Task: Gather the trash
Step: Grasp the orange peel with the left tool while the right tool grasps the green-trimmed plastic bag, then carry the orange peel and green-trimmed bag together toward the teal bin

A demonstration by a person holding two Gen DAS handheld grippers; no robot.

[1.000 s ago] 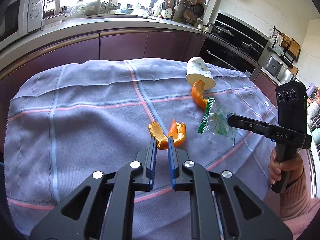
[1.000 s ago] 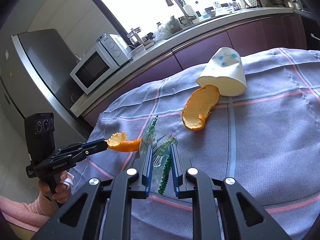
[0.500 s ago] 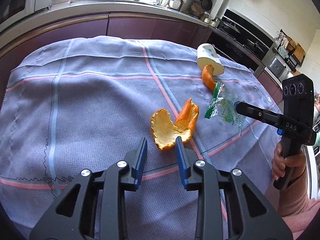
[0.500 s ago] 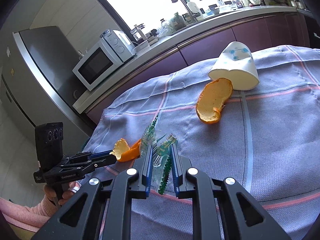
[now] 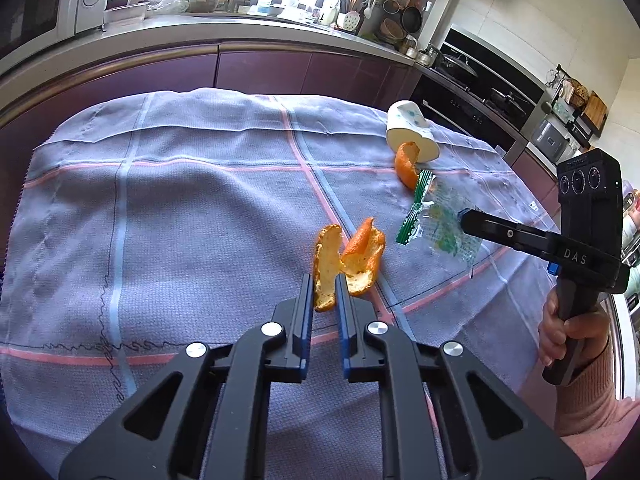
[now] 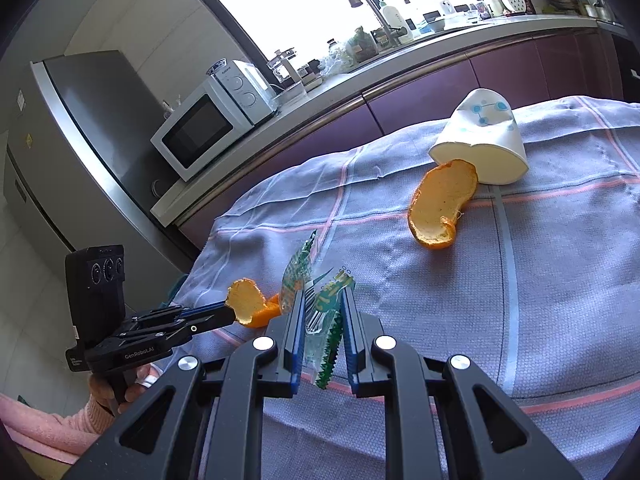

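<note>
My left gripper (image 5: 323, 278) is closing its jaws on the pale edge of a curled orange peel (image 5: 360, 256), whose other end still rests on the checked tablecloth (image 5: 180, 220). The right wrist view shows the same peel (image 6: 248, 304) pinched at the left gripper's (image 6: 226, 312) tip. My right gripper (image 6: 322, 296) is shut on a clear wrapper with green print (image 6: 320, 312) and holds it just above the cloth. From the left wrist view this wrapper (image 5: 436, 224) hangs off the right gripper's (image 5: 464, 216) tip. A second orange peel (image 6: 440, 204) lies against a tipped white paper cup (image 6: 484, 140).
The table stands before purple cabinets and a kitchen counter (image 5: 240, 36). On that counter sits a white microwave (image 6: 208, 128), with a grey fridge (image 6: 92, 128) to its left. An oven and hob (image 5: 472, 80) stand past the table's far right corner. A person's hand (image 5: 568, 332) grips the right handle.
The left gripper opened over the near peel, then closed on its pale edge. The right gripper kept still with the wrapper.
</note>
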